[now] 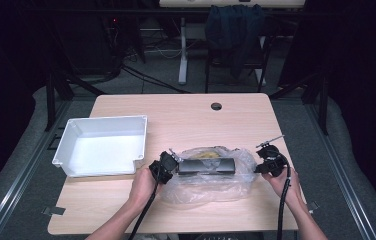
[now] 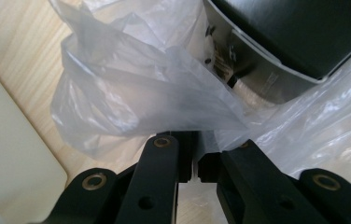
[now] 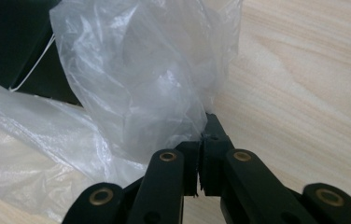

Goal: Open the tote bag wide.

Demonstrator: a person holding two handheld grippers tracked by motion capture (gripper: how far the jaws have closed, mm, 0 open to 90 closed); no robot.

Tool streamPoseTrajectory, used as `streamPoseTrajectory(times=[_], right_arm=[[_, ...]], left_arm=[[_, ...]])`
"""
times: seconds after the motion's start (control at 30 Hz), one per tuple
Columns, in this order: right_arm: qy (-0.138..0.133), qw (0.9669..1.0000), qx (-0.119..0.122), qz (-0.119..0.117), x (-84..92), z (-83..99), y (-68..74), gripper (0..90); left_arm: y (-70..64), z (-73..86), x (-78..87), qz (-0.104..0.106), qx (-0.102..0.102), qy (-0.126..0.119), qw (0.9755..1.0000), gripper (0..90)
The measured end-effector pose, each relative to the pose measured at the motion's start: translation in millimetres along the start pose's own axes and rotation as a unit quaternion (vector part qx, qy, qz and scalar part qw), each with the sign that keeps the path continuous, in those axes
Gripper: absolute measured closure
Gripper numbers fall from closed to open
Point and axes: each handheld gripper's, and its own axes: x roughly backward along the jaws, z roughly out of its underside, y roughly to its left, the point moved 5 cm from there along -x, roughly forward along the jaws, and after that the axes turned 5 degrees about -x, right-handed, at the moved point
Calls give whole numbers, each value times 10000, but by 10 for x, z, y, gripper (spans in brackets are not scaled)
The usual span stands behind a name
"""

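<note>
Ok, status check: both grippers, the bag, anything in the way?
Left gripper shut on plastic bag, left edge. Right gripper shut on its right edge. Black box in the bag. White bin apart, left.

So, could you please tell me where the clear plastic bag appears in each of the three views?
High view: the clear plastic bag lies at the table's near centre, between the left gripper and the right gripper.
Left gripper view: bunched across the middle, pinched in the closed jaws.
Right gripper view: a gathered fold at upper centre, pinched in the closed jaws.
Shared landmark: the black box inside the bag, top right in the left gripper view.
</note>
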Motion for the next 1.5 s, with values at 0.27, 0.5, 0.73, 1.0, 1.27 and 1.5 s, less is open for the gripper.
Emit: streamPoseTrajectory(times=[0.27, 0.5, 0.73, 1.0, 1.27, 1.5], right_arm=[[-664, 9952, 327, -637, 345, -75, 149, 358], [-1194, 9902, 499, -517, 564, -209, 270, 464], [-1365, 9896, 136, -424, 366, -339, 179, 852], [-487, 9987, 21, -153, -53, -260, 58, 888], [-58, 9991, 336, 249, -81, -170, 53, 884], [117, 9975, 563, 409, 23, -101, -24, 593]], left_arm=[[39, -60, 244, 33, 59, -278, 9996, 566], [56, -145, 511, -102, -10, -655, 9978, 525], [131, -220, 268, -436, 19, -538, 9976, 781], [92, -98, -51, -97, -52, 103, 9999, 867], [45, 4, -49, 271, -39, 238, 9993, 883], [75, 57, -8, 591, 97, 234, 9979, 879]])
